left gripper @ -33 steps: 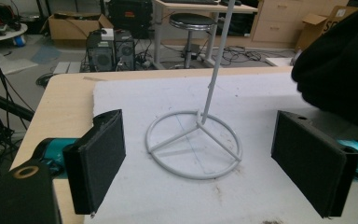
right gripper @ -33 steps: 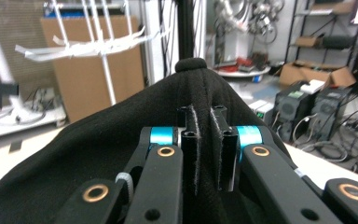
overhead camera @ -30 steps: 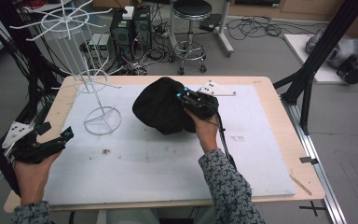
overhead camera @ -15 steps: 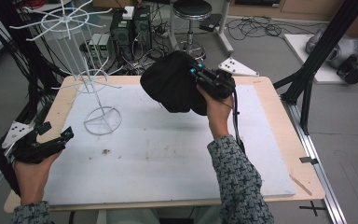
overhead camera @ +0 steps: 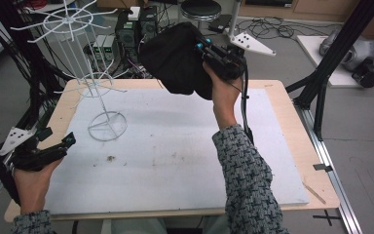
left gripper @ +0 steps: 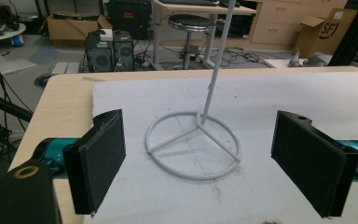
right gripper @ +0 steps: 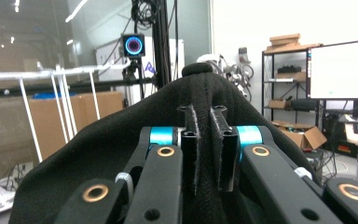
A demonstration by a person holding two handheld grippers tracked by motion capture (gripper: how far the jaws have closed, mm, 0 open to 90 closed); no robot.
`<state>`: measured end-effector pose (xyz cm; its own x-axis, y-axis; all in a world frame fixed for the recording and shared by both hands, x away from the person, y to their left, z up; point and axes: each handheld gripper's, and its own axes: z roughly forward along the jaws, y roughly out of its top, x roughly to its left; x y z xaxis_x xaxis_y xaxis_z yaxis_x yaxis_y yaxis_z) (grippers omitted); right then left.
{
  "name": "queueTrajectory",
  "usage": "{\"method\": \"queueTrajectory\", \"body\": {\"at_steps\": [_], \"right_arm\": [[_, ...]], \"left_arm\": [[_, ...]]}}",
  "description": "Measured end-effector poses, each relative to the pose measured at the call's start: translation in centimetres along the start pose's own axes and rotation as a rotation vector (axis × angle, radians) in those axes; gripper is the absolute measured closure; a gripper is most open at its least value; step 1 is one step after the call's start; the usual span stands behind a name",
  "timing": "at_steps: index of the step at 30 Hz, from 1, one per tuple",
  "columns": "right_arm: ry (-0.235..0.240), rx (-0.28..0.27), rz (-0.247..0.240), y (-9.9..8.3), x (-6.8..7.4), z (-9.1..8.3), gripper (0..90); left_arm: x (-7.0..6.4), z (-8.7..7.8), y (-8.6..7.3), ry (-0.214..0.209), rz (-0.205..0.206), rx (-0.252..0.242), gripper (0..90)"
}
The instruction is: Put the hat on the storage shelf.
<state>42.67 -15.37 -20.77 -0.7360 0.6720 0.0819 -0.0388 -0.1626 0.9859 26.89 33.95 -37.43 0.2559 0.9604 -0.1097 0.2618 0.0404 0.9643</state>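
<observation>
While the right gripper pinches only a fold of the hat and the left gripper gapes empty, the hat could slip free.

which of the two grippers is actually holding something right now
The right gripper, raised above the table's far edge: its jaws are pinched on the black cloth. The left gripper hangs open and empty near the white wire stand.

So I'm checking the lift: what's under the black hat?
Under the black hat, raised by the right gripper, lie the table's far edge and floor clutter. Its inside faces away, unseen.
</observation>
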Motion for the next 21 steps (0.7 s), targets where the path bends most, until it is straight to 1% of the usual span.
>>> {"method": "queueTrajectory", "body": {"at_steps": [2,7,9,12,14,18,21], "right_arm": [[-0.002,-0.01,0.011,0.7,0.1,0.4,84.7],[-0.012,-0.035,0.008,1.7,0.5,0.8,84.6],[-0.008,-0.037,0.006,2.1,0.6,0.9,84.6],[-0.013,-0.048,-0.005,2.7,0.8,1.1,84.6],[-0.013,-0.059,0.0,3.0,0.8,1.3,84.6],[-0.005,-0.087,0.027,3.5,0.6,1.9,84.6],[0.007,-0.106,0.031,3.9,0.3,2.4,84.6]], "left_arm": [[0.0,-0.1,0.0,0.001,-0.002,-0.004,17.8],[0.2,-0.3,0.1,0.003,-0.006,-0.012,17.8],[0.3,-0.3,0.1,0.003,-0.008,-0.012,17.8],[0.2,-0.3,0.1,0.002,-0.008,-0.012,17.8],[0.2,-0.3,0.1,0.002,-0.009,-0.014,17.8],[0.2,-0.3,0.1,0.002,-0.007,-0.013,17.8],[0.2,-0.3,0.1,0.002,-0.007,-0.013,17.8]]}}
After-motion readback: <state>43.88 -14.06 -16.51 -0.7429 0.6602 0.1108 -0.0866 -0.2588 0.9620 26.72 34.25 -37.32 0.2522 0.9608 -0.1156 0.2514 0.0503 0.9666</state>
